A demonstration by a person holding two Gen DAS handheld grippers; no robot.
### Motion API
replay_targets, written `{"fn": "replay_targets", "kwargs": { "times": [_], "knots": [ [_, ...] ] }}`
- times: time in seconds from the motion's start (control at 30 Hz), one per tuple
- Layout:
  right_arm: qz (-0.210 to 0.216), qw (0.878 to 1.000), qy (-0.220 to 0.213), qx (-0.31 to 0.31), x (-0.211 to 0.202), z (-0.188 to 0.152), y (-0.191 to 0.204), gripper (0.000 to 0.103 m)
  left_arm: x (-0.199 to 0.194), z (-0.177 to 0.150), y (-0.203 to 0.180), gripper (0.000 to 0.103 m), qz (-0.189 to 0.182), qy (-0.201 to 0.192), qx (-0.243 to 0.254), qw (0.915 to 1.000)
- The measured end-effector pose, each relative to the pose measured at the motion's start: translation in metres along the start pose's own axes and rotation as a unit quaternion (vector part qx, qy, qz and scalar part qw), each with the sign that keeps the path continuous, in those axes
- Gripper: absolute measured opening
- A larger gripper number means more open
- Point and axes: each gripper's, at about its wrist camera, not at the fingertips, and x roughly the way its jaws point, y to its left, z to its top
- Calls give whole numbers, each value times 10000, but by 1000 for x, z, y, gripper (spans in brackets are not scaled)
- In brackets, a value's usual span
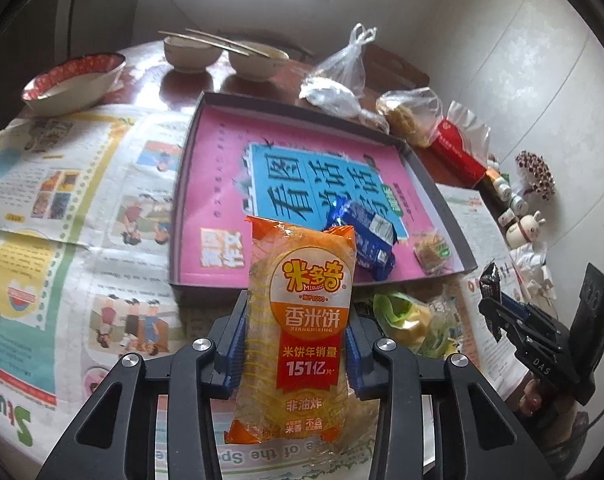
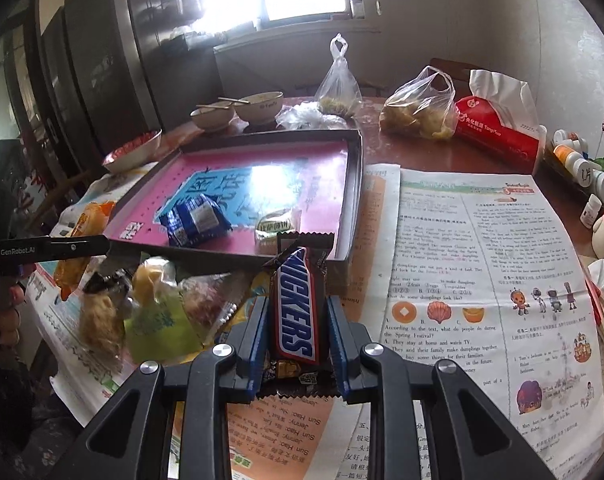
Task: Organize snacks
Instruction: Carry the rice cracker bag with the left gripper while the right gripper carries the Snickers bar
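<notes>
Orange and clear plastic wraps the rice cracker pack (image 1: 298, 332) that the left tongs (image 1: 298, 344) grip from both sides, the blue pads pressed into its middle. The long axis of the pack runs along the fingers, pointing away from the hand toward the tray (image 1: 453, 216), and its printed face is turned up to the camera. One end sticks out beyond the fingertips, over the near edge of the tray.

The right tongs (image 2: 298, 320) are closed on a Snickers bar (image 2: 298, 304) in the same way. This bar also lies lengthwise between the fingers, its far end raised above the near wall of the tray (image 2: 353, 184), its name reading along the fingers.

Just ahead of both tongs, inside the pink-bottomed tray, lie a blue biscuit pack (image 2: 196, 220) and a small green and white wrapped snack (image 2: 274, 226), near each other but apart. To the left of the right tongs, a loose heap of other snacks (image 2: 154, 312) lies on the newspaper (image 2: 481, 260) that covers the table. Far beyond the tray stand bowls with chopsticks (image 2: 238, 110) and tied plastic bags (image 2: 417, 112).
</notes>
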Motion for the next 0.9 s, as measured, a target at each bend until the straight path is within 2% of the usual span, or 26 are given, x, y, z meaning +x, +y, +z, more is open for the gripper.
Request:
{"fn": "replay_targets", "kwargs": {
  "times": [0.27, 0.9],
  "knots": [
    [33, 10000, -91, -9, -1, 12, 10, 29, -16, 8, 7, 41, 75, -289, -41, 9995],
    [238, 9991, -349, -99, 11, 55, 43, 28, -17, 35, 2, 41, 86, -566, 99, 9983]
  ]
}}
